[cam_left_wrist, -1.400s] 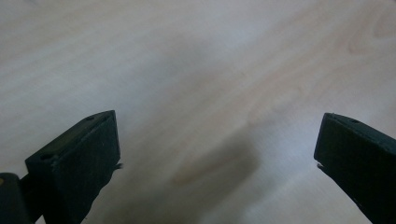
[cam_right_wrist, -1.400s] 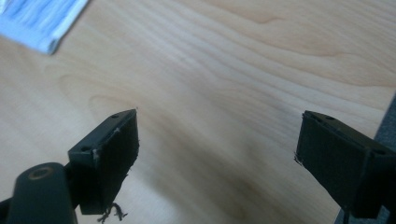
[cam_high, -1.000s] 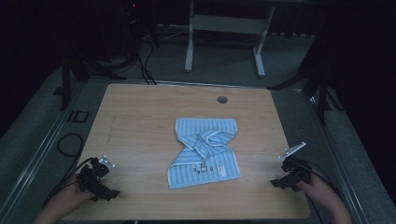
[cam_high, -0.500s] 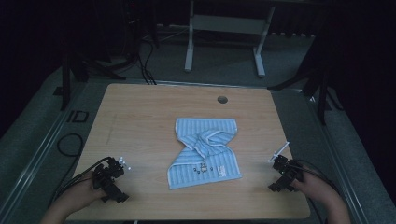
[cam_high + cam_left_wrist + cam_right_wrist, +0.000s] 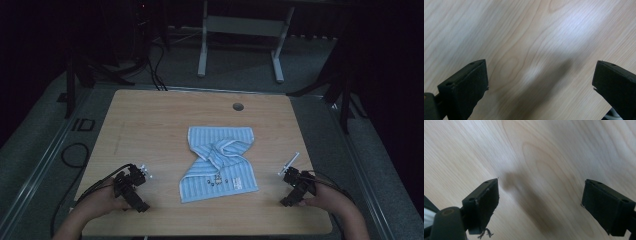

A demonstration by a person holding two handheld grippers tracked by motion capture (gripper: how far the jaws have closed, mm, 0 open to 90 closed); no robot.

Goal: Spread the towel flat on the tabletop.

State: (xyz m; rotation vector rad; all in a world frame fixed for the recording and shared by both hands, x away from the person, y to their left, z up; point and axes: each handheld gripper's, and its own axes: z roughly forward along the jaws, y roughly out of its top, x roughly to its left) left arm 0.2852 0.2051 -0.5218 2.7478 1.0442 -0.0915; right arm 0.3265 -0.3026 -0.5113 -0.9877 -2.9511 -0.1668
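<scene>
A light blue striped towel (image 5: 220,162) lies crumpled and twisted in the middle of the wooden table (image 5: 150,120), with a small printed mark near its front edge. My left gripper (image 5: 136,181) is held low over the table's front left, well left of the towel. My right gripper (image 5: 292,182) sits near the front right, to the right of the towel. In the left gripper view the left gripper (image 5: 539,82) has its jaws spread wide over bare wood. In the right gripper view the right gripper (image 5: 540,202) is also open over bare wood. Neither holds anything.
A round hole (image 5: 238,106) sits near the table's far edge. Cables (image 5: 75,155) lie on the floor at the left. A white table frame (image 5: 240,30) stands beyond the table. Dark stands (image 5: 345,85) flank the right side.
Both grippers have moved inward toward the towel: the left one to the right, the right one slightly to the left. The towel has not moved.
</scene>
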